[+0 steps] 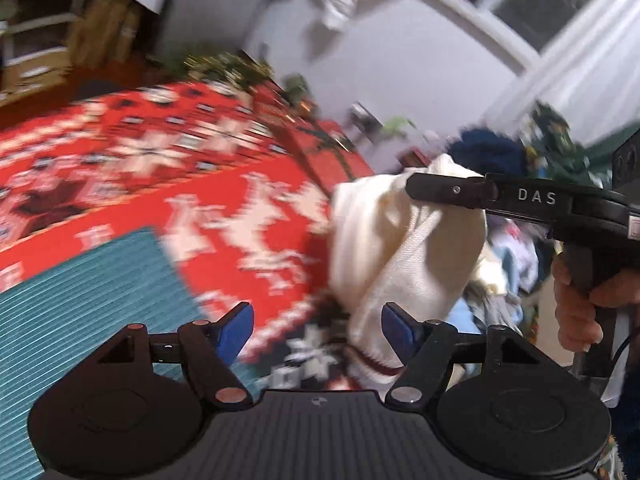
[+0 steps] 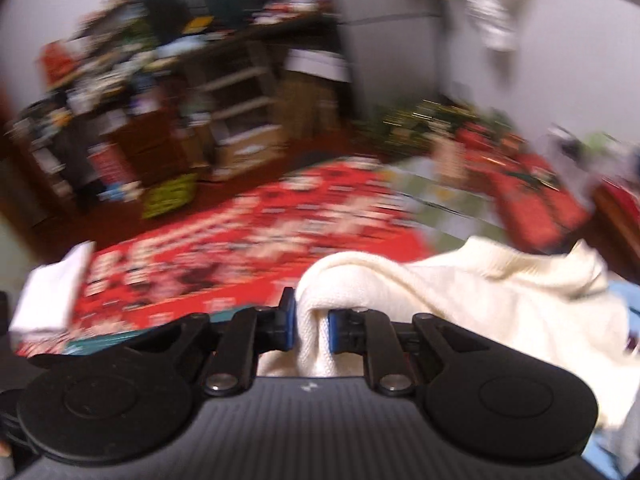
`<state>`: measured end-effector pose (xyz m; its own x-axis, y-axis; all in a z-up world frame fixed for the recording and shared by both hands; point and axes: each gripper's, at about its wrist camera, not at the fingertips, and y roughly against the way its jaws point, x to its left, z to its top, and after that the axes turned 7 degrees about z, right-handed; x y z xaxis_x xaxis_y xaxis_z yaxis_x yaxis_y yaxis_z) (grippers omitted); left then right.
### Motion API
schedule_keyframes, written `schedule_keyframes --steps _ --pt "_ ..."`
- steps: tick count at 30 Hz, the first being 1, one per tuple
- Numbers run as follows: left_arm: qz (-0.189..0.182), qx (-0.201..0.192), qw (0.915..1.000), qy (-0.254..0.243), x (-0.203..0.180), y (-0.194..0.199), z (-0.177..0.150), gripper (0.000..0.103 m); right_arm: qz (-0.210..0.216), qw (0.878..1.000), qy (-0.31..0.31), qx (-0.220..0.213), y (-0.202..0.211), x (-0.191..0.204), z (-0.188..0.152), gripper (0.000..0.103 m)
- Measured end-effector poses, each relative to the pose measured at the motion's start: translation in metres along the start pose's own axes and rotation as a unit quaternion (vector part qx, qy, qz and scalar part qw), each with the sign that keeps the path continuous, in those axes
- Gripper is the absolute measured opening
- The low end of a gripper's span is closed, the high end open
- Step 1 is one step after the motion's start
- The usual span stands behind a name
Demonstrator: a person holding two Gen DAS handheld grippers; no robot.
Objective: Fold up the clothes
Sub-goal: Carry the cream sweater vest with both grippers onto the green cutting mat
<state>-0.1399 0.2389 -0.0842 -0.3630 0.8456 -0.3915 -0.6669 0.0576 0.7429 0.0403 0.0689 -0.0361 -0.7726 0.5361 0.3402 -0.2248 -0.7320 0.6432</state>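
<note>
While right gripper [image 2: 312, 326] pinches bunched cream sweater [image 1: 404, 248] aloft over red blanket [image 1: 224, 184], left gripper [image 1: 318, 326] gapes empty; thin bite risks slip, heap snagging dangling hem.

Both wrist views close, low over red patterned blanket [image 1: 240, 184], facing far wall; left looks rightward (catches right gripper [image 1: 412, 186]); shared: cream garment [image 2: 480, 288].

White walls [image 1: 400, 60], window [image 1: 540, 4], cluttered shelves [image 2: 240, 96]
</note>
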Motion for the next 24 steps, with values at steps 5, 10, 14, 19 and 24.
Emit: schedule_keyframes --steps 5,10,14,19,24 --pt "0.038 -0.045 0.9956 0.073 0.076 0.07 -0.039 0.071 0.094 0.993 0.064 0.021 -0.056 0.117 -0.013 0.016" --pt "0.091 -0.062 0.9849 0.133 0.136 0.121 -0.087 0.072 0.171 0.979 0.091 0.072 -0.109 0.22 -0.064 0.017" --pt "0.114 -0.058 0.9768 0.172 0.165 0.141 -0.121 0.071 0.21 0.966 0.107 0.104 -0.127 0.271 -0.113 0.018" --pt "0.129 -0.055 0.9722 0.187 0.177 0.15 -0.145 0.071 0.223 0.96 0.114 0.126 -0.13 0.294 -0.154 0.019" --pt "0.139 -0.055 0.9694 0.195 0.182 0.155 -0.164 0.071 0.23 0.958 0.122 0.122 -0.115 0.294 -0.16 0.025"
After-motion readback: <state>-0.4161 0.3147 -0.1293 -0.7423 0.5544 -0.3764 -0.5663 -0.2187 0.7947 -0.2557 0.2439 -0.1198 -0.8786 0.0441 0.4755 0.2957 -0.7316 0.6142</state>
